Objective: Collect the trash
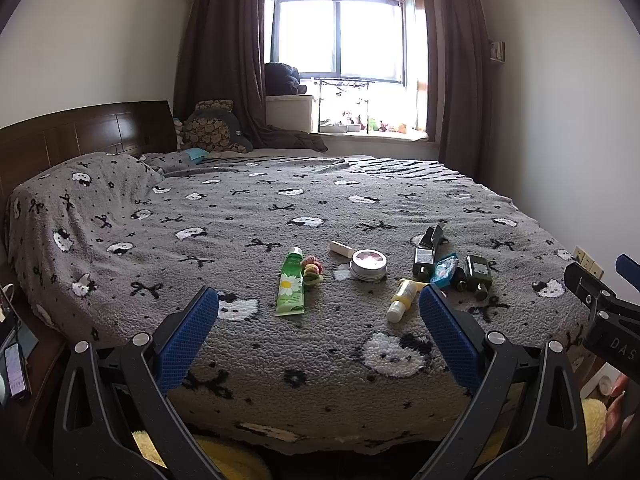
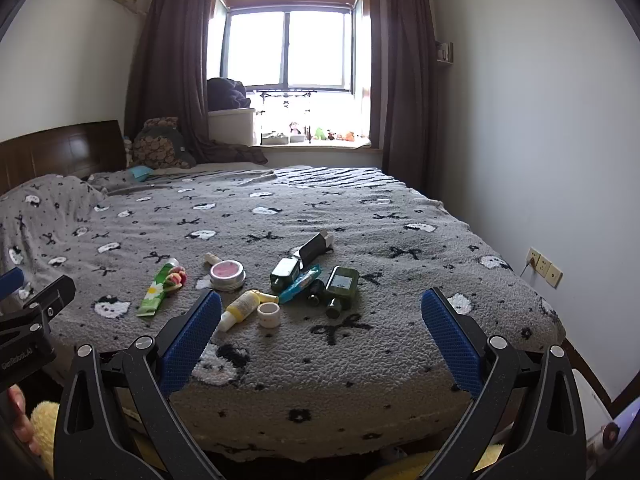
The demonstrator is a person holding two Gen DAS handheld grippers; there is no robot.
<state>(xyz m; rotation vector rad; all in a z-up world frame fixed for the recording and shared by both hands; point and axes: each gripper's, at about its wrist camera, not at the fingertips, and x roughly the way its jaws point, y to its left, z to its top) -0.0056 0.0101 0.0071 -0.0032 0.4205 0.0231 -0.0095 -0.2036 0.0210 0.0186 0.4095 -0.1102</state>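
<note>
Small items lie on the grey bedspread: a green daisy tube, colourful hair ties, a round tin, a yellow bottle, a blue packet, dark green bottles, a black box and a white tape roll. My left gripper is open and empty, short of them. My right gripper is open and empty, near the bed's front edge.
The bed fills the room between a wooden headboard on the left and a white wall with sockets on the right. A window sill with toys lies beyond. A phone rests on the left nightstand. Something yellow lies below.
</note>
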